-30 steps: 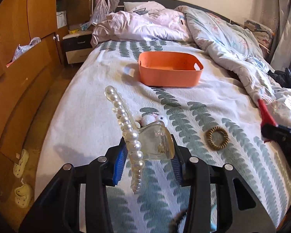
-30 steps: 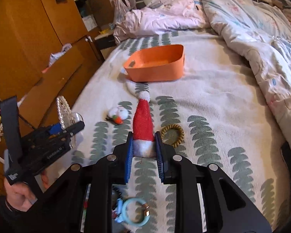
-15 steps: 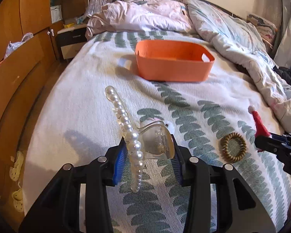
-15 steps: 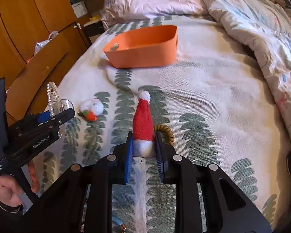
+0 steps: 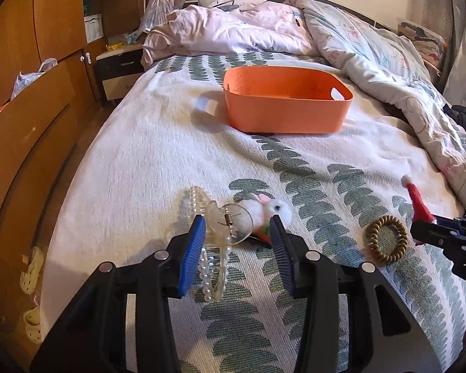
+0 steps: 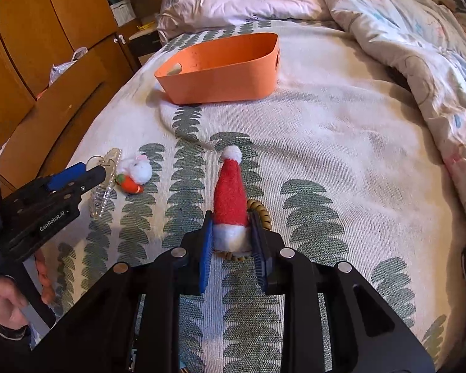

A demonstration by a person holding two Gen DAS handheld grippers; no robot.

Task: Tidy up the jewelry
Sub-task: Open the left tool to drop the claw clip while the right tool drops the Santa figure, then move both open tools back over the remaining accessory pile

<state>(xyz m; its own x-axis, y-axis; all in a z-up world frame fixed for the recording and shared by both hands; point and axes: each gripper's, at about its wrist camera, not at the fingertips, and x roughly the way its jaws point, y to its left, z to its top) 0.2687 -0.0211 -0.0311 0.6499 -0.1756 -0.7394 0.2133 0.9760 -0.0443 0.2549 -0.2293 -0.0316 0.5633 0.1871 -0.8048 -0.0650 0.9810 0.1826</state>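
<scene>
The left tool (image 5: 237,220) sits low over the bed (image 5: 139,171) in the lower middle of its own view. Its jaws have just been opening and now stand apart, with the pearl claw clip (image 5: 220,230) between them. The clip is clear plastic with a bare metal spring and a row of small white pearls along its edge. It leans against the blue pad on the picture's left and is clear of the other pad. Just behind the clip lies a fluffy white bunny hair clip (image 5: 264,209) with pink ears and an orange carrot. The right tool (image 6: 230,217) has also just eased its jaws a little, yet the blue pads grip the white brim of a small red felt Santa hat (image 6: 230,192). The hat has a white pompom tip and points up the frame. It lies partly over a tan spiral hair tie (image 6: 261,211), which in the left view rests flat on the leaf-patterned cover at lower right. The orange basket (image 5: 282,115) with cut-out handles stands further up the bed at upper centre, well apart from both tools. Nothing can be seen inside it. A rumpled duvet (image 5: 372,46) fills the upper right.
</scene>
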